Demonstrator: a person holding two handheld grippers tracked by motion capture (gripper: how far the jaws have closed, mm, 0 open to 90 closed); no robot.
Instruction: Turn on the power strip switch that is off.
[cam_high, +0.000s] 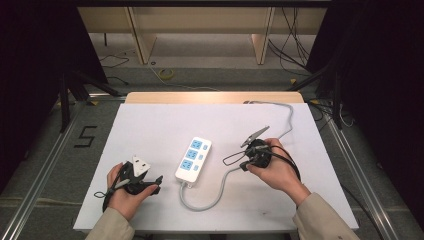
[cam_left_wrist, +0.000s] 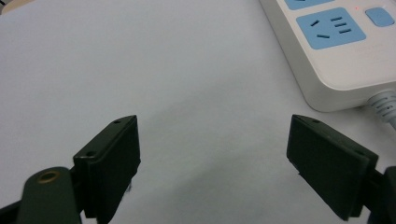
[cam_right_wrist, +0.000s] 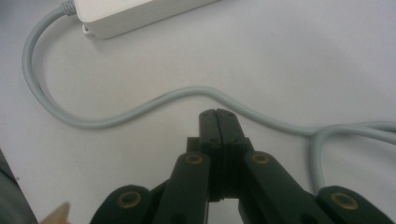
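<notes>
— Where's the power strip (cam_high: 193, 159) now?

— Lying flat near the middle of the white table (cam_high: 150, 125), between the two hands, sockets up. Its grey cord (cam_high: 210, 195) leaves the near end, loops toward the person and runs off past the right hand to the far edge.

— And the grippers?

— The left gripper (cam_left_wrist: 212, 154) has its jaws spread wide with nothing between them, only bare tabletop. The strip's near corner (cam_left_wrist: 336, 51) sits just ahead and off to one side of it. The right gripper (cam_right_wrist: 218, 122) has its jaws pressed flat together, empty, hovering over a bend of the cord (cam_right_wrist: 154, 102). I can't tell whether it touches it.

— So what step is this?

— Looks to me like the approach, before anything is gripped. Neither tool has hold of the strip or the cord yet.

— Next move?

— My guess: the right one must part its jaws before it can take the cord, and come down straddling it. The left only needs to slide across to the strip's end and close, squarely, since that smooth casing could slip.
</notes>
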